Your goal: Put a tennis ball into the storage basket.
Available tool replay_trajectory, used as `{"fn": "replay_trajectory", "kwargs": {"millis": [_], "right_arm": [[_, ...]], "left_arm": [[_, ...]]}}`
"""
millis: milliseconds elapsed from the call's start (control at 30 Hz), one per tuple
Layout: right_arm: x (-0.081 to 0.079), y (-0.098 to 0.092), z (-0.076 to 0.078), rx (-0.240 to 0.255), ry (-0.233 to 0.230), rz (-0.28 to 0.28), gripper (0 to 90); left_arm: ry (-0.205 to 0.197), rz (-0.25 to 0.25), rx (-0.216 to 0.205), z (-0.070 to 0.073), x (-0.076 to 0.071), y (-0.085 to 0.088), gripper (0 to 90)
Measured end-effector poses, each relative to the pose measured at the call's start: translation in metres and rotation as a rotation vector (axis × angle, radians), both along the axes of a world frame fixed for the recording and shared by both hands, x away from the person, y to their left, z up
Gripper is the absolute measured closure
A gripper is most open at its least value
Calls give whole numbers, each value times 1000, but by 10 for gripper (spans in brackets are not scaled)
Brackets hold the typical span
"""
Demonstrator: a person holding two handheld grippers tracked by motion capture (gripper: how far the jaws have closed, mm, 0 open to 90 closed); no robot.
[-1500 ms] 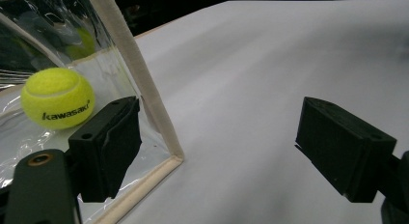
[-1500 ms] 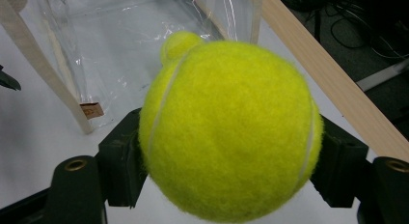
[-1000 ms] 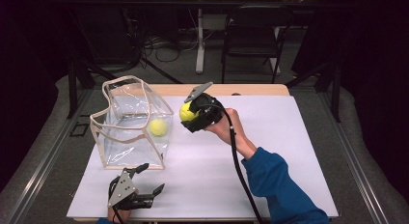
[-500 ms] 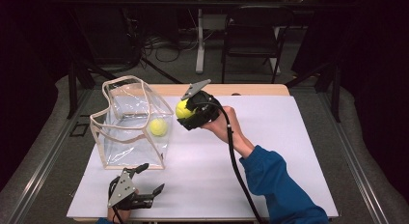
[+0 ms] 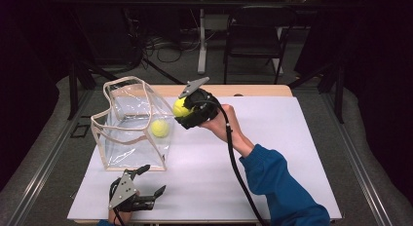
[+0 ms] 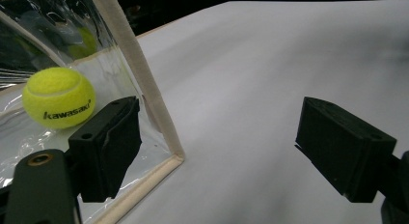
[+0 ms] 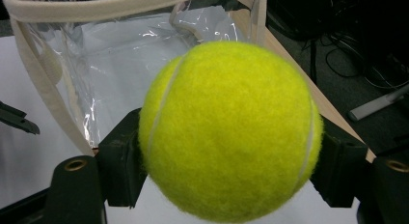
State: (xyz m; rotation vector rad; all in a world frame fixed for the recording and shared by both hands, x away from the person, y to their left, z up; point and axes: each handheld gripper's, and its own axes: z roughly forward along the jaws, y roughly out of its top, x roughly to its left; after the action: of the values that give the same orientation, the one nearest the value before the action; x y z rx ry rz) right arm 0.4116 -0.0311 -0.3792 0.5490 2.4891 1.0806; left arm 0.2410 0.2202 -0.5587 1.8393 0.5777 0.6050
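A clear plastic bag (image 5: 131, 123) with cream trim stands open on the white table (image 5: 272, 153). One yellow tennis ball (image 5: 159, 128) lies inside it, seen through the wall as the ball (image 6: 59, 97) marked "kawasaki". My right gripper (image 5: 182, 109) is shut on a second yellow tennis ball (image 7: 229, 132), held in the air just right of the bag's rim (image 7: 96, 9). My left gripper (image 5: 146, 182) rests near the table's front edge, open with nothing between its pads (image 6: 108, 142), just in front of the bag's corner seam (image 6: 144, 84).
A dark folding chair (image 5: 253, 36) and a table leg (image 5: 200, 41) stand beyond the far edge, with cables on the floor. A black cable (image 5: 234, 162) trails from the right gripper along the blue sleeve (image 5: 277, 182).
The right gripper with its ball has shifted slightly left, closer to the bag's opening. The left gripper has stayed where it was.
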Motion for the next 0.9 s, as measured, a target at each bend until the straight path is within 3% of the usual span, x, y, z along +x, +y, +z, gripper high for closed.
{"fn": "replay_trajectory", "kwargs": {"millis": [400,900], "right_arm": [[-2,6,10,9,-14,10,261],[-1,15,12,19,-28,21,261]], "left_arm": [[-1,2,0,0,0,0,160],[0,2,1,0,0,0,160]]}}
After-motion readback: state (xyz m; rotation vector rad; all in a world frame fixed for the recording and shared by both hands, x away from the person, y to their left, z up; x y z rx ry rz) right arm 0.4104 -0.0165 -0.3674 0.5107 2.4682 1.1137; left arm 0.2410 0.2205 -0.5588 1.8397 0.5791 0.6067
